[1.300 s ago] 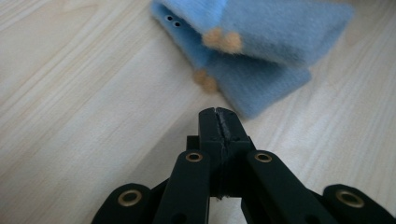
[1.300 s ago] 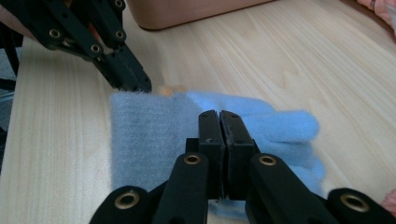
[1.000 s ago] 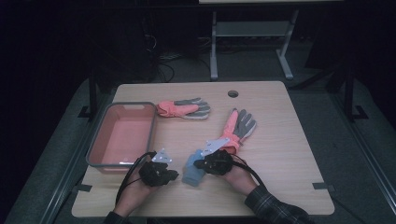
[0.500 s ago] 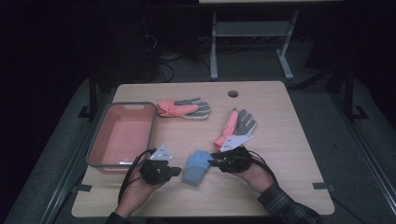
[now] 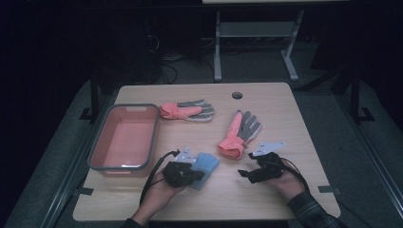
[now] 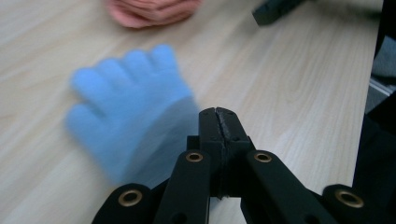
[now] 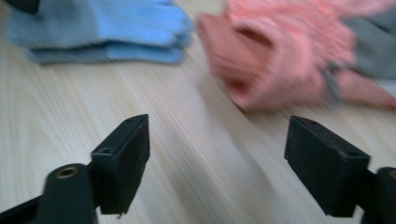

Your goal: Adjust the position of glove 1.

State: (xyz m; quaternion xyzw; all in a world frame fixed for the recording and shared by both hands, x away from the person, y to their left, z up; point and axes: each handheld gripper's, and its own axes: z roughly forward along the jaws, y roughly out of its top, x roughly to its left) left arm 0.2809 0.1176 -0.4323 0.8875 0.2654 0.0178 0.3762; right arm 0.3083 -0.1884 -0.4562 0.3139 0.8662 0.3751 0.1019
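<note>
The left gripper [image 6: 218,114] is holding its jaws together on the edge of the blue glove [image 6: 128,105], which is lying on the table [image 5: 285,118] just beside its tip. The right gripper [image 7: 217,161] has just been opening; nothing is lying between its jaws, and the orange glove [image 7: 285,60] is lying ahead of it.

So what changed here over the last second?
The right gripper opened, let go of the blue glove and drew off to the right. The left gripper stayed shut at the glove's cuff. Both orange gloves and the tray stayed put.
</note>
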